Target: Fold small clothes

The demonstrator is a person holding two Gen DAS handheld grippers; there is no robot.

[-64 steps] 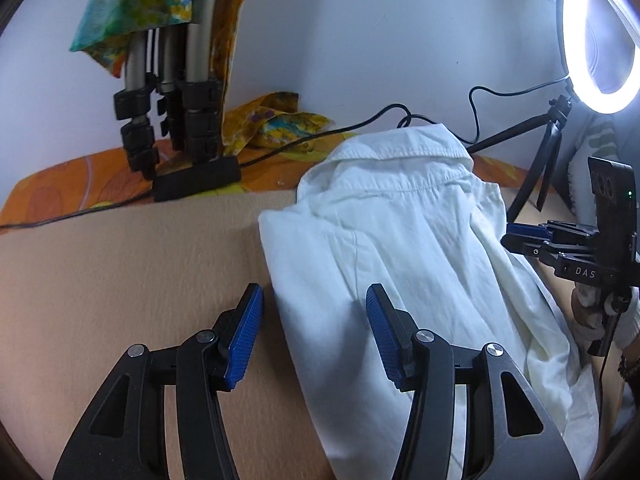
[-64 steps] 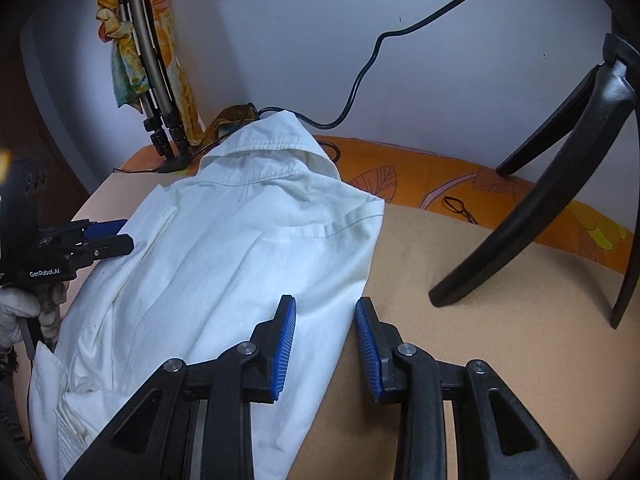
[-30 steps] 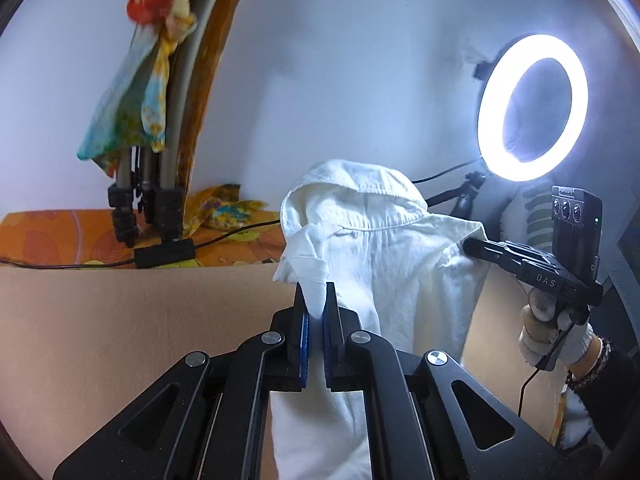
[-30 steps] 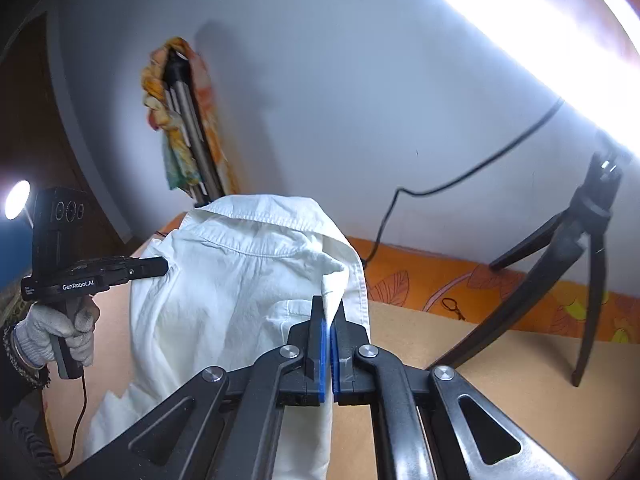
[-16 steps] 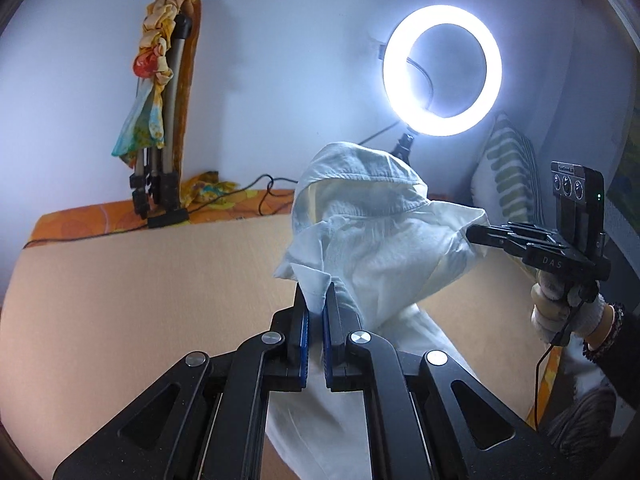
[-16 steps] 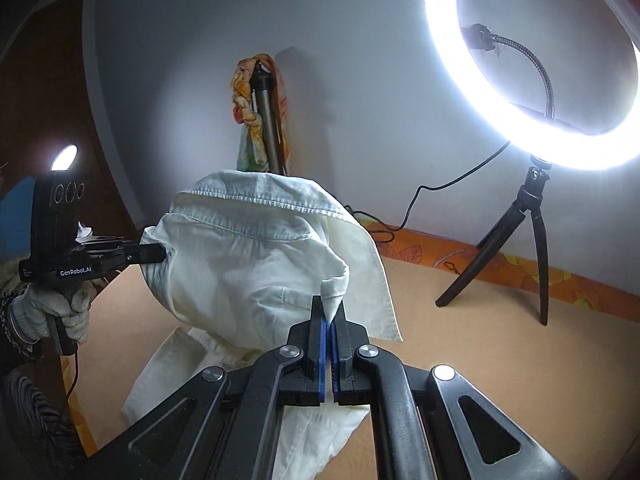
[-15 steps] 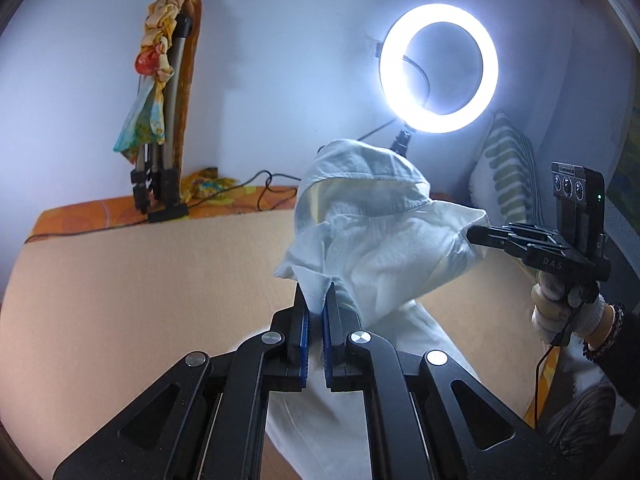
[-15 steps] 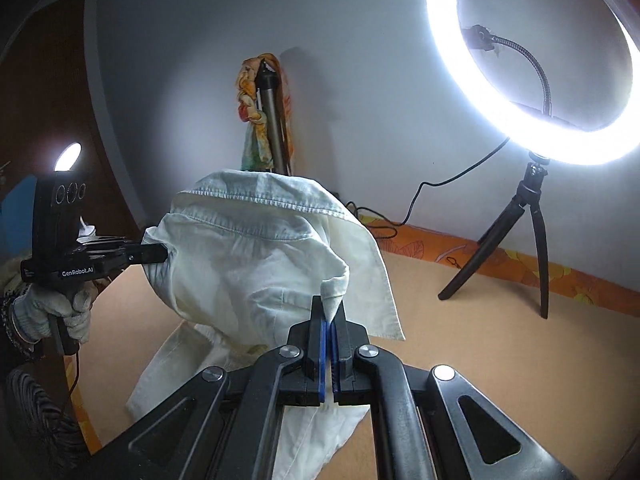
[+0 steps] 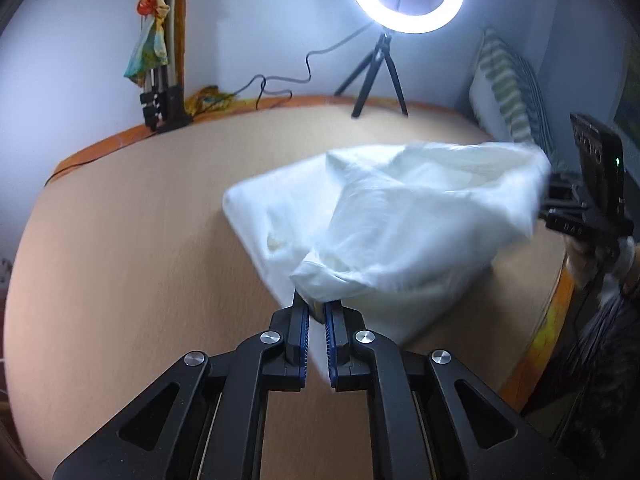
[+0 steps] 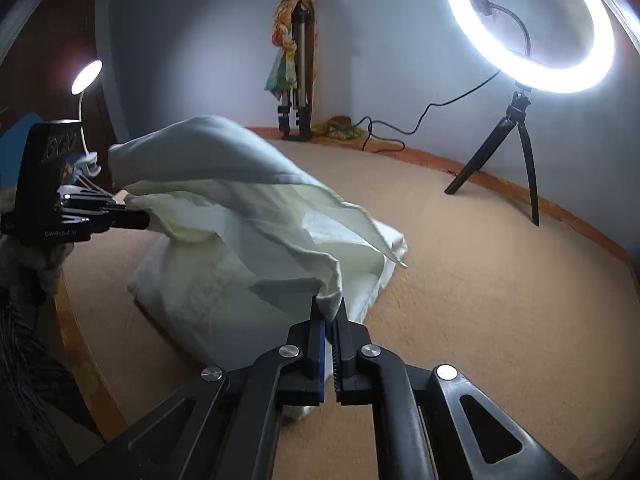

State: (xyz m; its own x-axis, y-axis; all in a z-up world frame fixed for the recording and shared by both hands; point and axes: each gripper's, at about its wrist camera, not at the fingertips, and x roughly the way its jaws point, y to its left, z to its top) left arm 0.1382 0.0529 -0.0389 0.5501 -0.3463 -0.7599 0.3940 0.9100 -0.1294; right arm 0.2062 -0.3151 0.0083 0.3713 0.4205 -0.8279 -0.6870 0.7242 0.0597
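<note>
Here the left gripper (image 9: 316,312) and the right gripper (image 10: 329,312) each pinch one corner of the white shirt (image 9: 400,216), their jaws just starting to open, so its upper half drapes forward over the lower half lying on the counter (image 9: 120,260), making a fold

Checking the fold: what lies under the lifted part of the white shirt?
Under the white shirt's raised half lies its lower half, flat on the tan surface. What lies beneath that is hidden.
</note>
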